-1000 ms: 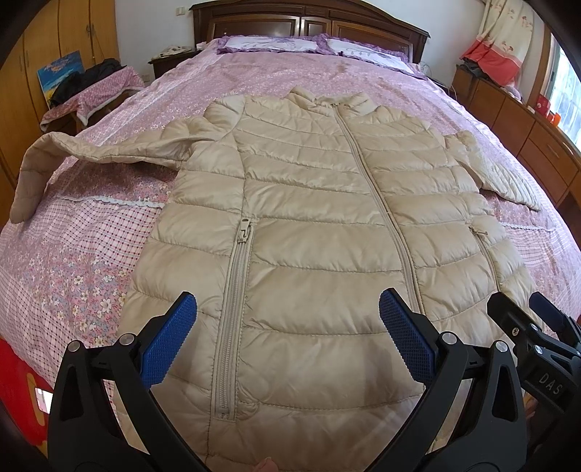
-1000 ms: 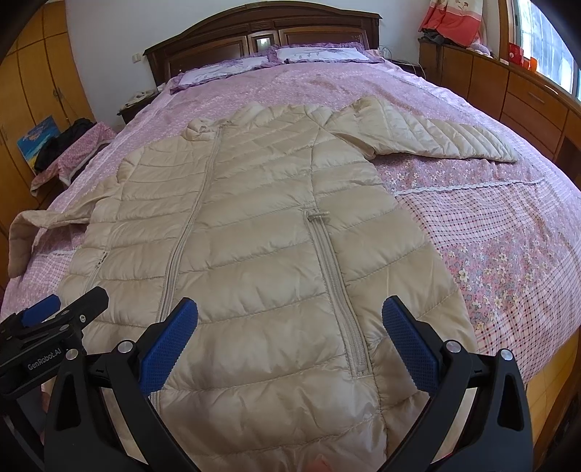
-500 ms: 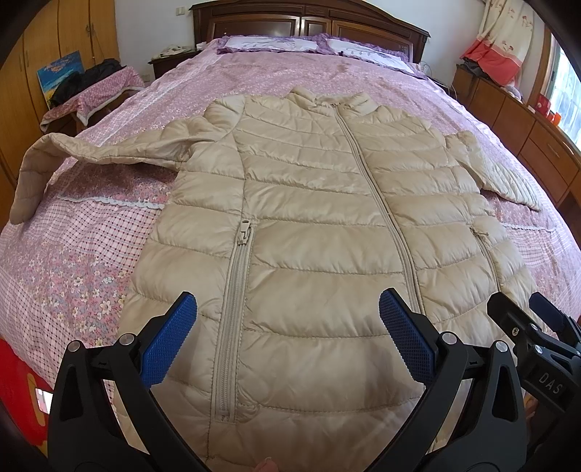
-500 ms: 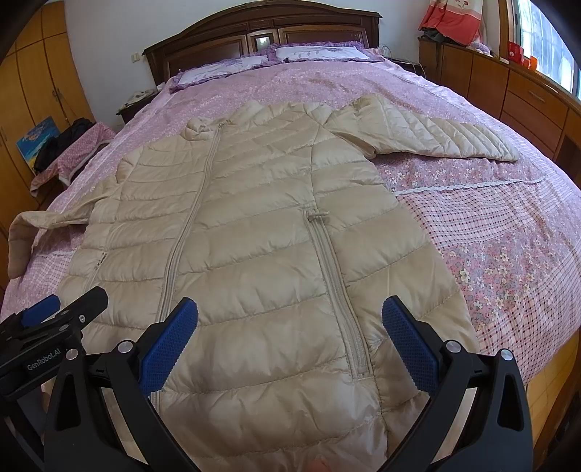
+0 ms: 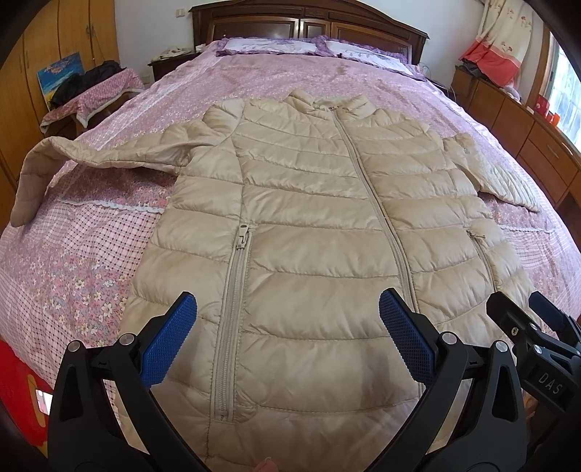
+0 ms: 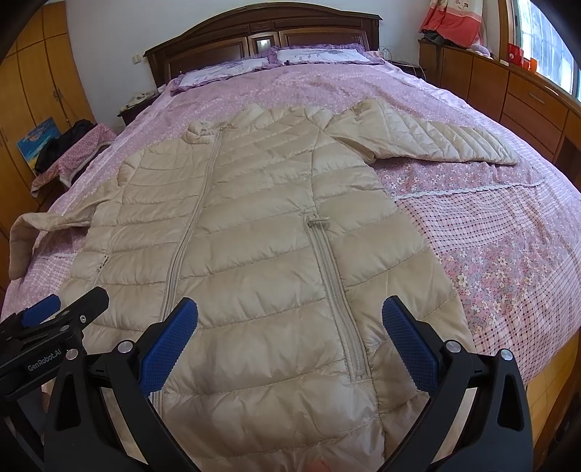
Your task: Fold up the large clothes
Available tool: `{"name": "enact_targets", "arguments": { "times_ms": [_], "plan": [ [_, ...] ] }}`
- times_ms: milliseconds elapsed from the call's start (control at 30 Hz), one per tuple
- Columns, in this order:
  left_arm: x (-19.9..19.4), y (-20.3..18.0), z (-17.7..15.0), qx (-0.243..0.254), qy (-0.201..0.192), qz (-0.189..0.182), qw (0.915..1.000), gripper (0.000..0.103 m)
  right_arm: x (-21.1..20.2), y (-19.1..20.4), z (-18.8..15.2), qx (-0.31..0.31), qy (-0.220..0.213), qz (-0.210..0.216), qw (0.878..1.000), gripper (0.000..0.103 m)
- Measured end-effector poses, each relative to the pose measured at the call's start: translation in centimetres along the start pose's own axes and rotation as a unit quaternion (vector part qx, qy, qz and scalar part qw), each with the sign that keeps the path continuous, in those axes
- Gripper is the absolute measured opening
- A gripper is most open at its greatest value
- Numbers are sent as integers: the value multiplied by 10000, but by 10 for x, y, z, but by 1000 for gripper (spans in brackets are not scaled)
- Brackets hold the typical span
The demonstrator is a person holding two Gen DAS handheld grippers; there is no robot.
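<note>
Pink-quilted bed [image 5: 90,261] bears a flat beige jacket [image 5: 319,225]; left tongs [image 5: 287,341] and right tongs [image 6: 290,341] gape wide, empty.

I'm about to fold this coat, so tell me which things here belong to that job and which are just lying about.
For the job: puffer coat, bed, left gripper, right gripper.

Just lying about: pillows, picture, dark clothes, red boxes on the windowsill.

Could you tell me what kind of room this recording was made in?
Most likely a home bedroom: a large bed with a pink floral cover, a dark wooden headboard with pillows, and wooden wardrobes alongside.
</note>
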State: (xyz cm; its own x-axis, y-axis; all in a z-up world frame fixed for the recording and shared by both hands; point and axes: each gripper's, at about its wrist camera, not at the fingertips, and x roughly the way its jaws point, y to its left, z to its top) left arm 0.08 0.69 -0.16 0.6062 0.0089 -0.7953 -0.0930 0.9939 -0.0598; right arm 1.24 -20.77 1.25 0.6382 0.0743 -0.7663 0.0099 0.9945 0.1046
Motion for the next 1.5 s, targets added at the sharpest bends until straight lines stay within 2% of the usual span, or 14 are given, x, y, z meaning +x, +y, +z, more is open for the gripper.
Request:
{"name": "enact_targets", "arguments": {
  "times_ms": [600,900,1000,1133,1333,1500],
  "plan": [
    [-5,-9,12,16,16,26,10000,100,-3,-3,9,30,16,75,10000,98],
    [1,-13,22,65,89,-79,9999,100,1,-22,20,220,99,409,9989,98],
    [4,-18,30,180,73,-44,9998,100,3,-44,32,409,71,389,9984,98],
    [11,-27,43,251,85,-9,9996,100,9,-83,54,586,-73,142,9982,98],
    [29,-40,62,128,167,-9,9998,100,28,-164,96,1090,-309,-159,9934,98],
    [47,-54,72,68,215,33,9997,100,59,-240,130,1724,-436,-439,9831,98]
  ]
}}
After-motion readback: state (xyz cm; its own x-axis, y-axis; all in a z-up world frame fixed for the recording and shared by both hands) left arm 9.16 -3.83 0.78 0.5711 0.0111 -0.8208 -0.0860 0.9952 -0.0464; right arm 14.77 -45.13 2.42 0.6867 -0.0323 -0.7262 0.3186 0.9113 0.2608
